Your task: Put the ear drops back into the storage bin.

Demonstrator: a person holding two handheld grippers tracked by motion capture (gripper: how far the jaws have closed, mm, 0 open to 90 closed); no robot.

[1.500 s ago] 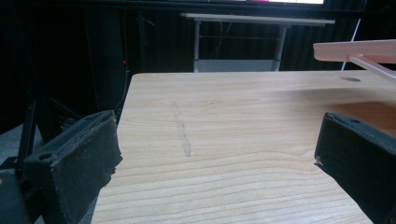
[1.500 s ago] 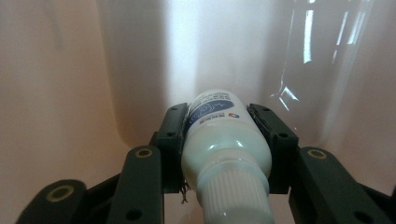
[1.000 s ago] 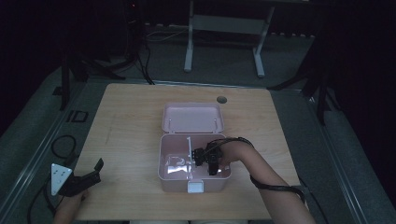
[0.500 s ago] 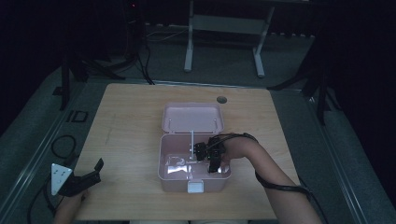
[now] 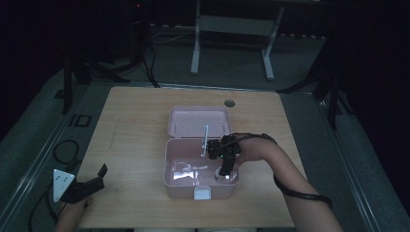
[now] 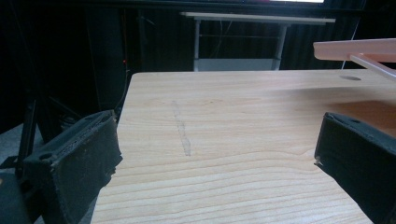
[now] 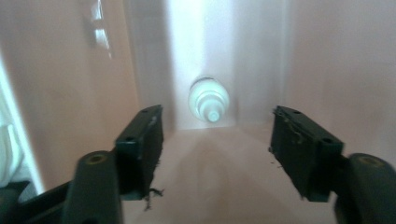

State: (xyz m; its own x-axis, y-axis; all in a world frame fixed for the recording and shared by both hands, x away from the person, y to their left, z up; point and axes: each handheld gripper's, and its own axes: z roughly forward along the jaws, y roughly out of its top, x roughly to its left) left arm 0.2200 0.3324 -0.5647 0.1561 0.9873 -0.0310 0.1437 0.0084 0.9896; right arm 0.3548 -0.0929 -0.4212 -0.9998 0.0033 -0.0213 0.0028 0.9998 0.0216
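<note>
Small white ridged bottle (image 7: 209,101) in pink box (image 5: 188,185)

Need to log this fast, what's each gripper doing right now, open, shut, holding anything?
Left gripper: open, holding nothing, at the table's near left edge.
Right gripper: jaws have just been opening, nothing between them, above a small white bottle in the pink box.

Pink box (image 5: 183,180), lid open and upright at back, near table's front edge. Small white ridged bottle (image 7: 209,101) stands in its right compartment. Left compartment holds clear wrapped items (image 5: 186,169).
</note>
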